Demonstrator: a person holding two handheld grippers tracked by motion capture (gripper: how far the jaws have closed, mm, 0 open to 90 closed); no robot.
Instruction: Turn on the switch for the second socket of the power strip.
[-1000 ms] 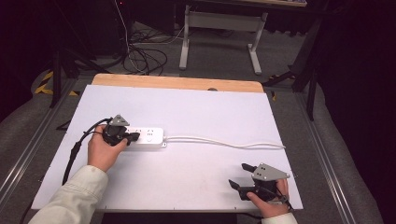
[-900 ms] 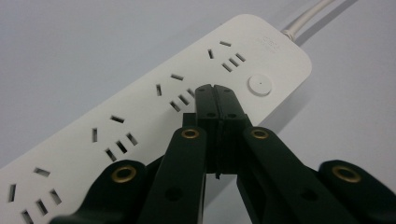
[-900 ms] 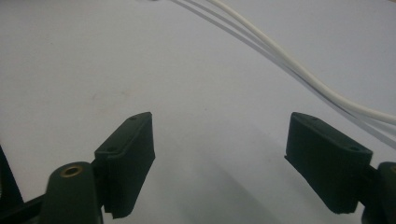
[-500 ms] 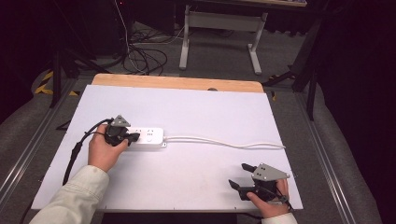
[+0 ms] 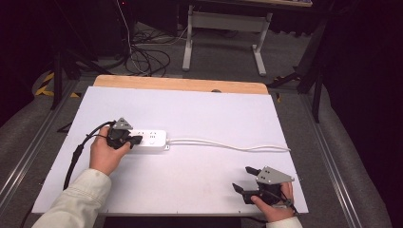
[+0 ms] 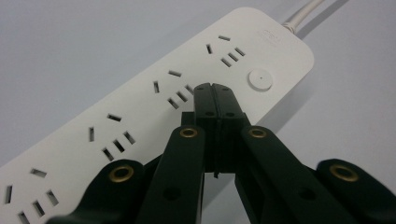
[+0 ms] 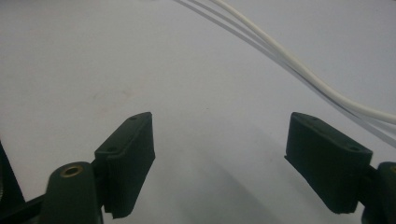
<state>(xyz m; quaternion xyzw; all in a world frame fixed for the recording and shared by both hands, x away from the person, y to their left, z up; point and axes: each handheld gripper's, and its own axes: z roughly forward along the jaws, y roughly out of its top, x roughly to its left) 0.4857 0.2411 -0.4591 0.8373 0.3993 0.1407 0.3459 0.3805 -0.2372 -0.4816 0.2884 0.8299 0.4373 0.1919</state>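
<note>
Desk (image 5: 190,180) carried a white sheet over most of its top, with a strip of bare wood showing along the far edge. Floor beyond it was dark, with loose black cables and the legs of a pale metal stand.

White power strip (image 5: 151,140) lay flat on the left half of the desk, long axis running left to right. Its white cord (image 5: 228,145) left the right end and trailed in a loose curve toward the desk's right side. In the left tool view the strip (image 6: 140,107) showed rows of socket slots and one round button (image 6: 260,80) near the cord end.

Left tool (image 5: 134,139), held in the person's left hand (image 5: 105,154), sat at the strip's left end. Jaws were pressed together with nothing between them, tips over the strip's top face (image 6: 215,91); contact could not be judged.

Right tool (image 5: 244,179), gripped by the right hand (image 5: 273,206), rested near the desk's front right corner, well apart from the strip. Jaws stood wide, bare white surface between them (image 7: 219,140), cord (image 7: 299,70) passing beyond.
</note>
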